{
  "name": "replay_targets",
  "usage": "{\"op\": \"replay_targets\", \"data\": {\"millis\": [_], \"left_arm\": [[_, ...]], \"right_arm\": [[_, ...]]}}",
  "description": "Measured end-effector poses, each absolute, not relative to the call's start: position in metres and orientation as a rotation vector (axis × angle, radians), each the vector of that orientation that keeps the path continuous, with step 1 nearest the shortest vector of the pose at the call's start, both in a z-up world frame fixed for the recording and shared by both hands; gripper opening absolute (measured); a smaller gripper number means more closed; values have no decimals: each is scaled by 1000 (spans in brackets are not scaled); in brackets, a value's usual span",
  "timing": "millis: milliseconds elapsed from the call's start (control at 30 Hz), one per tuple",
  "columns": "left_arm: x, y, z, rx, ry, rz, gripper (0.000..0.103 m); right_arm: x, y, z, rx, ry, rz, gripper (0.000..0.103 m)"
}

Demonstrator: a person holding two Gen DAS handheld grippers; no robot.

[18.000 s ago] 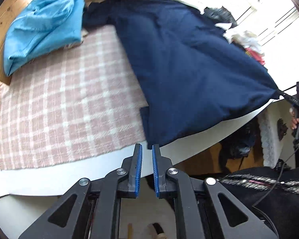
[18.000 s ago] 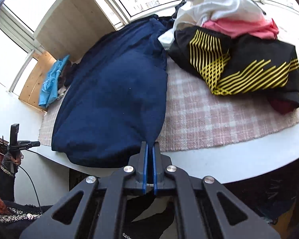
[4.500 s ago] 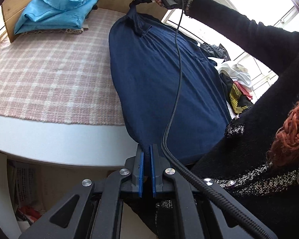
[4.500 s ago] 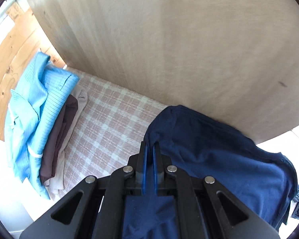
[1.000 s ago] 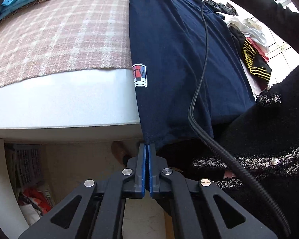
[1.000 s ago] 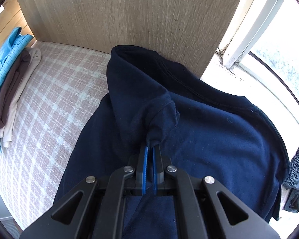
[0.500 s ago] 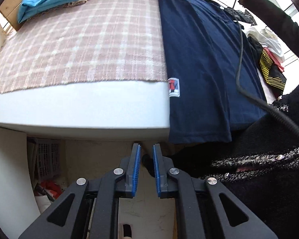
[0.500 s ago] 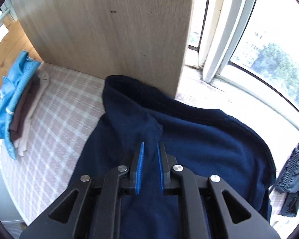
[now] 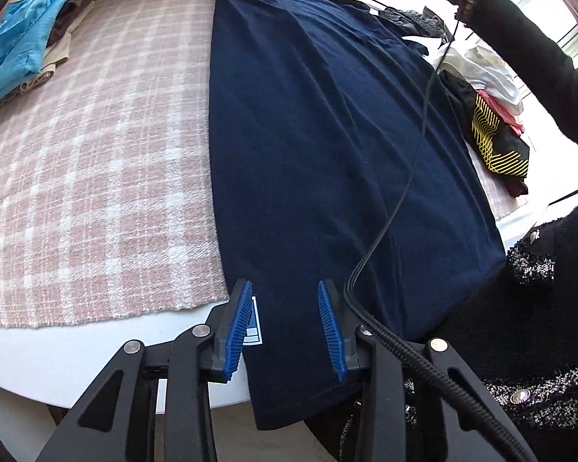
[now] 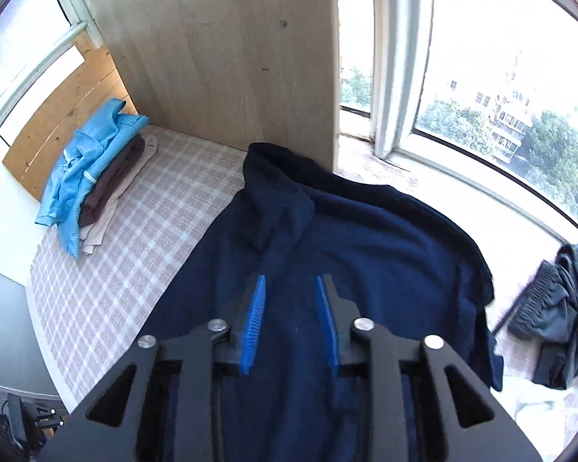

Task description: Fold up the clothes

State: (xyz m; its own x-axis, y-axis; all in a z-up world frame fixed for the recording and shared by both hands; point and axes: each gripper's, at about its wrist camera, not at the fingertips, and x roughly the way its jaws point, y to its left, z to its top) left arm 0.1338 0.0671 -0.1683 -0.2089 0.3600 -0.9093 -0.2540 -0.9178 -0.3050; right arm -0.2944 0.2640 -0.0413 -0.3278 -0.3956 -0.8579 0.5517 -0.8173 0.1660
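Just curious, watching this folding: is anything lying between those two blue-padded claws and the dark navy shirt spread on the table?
Nothing visible blocks either one. The navy blue shirt lies bare below the left gripper and the right gripper, whose fingers are opening with nothing between them. Only a black cable hangs across the shirt.
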Motion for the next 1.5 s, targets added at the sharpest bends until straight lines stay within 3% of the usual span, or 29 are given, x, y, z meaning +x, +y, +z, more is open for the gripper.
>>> {"op": "replay_targets", "data": {"millis": [167,433,700,1100,1267,1500], "left_arm": [[123,106,-167,-1563,-89,2081,35],[130,222,-156,-1464,-34,1971,39],[121,313,-158,-1479,-21,1943,39],[-61,386,-81,-1128,511,2220,41],[-115,425,-94,-1054,653,2167,41],[-152,436,-109,-1110,575,2087,41]], "right_arm": [[-258,365,-49,1426,311,-2315,43],[-292,471,-83,1569,126,-2296,43],[-333,426,-122,1599,456,-2089,43],[-355,412,-94,1538,779,-1913,43],[-354,409,-127,1489,787,-1721,43],[-359,405,-155,1446,730,-1620,43]]}}
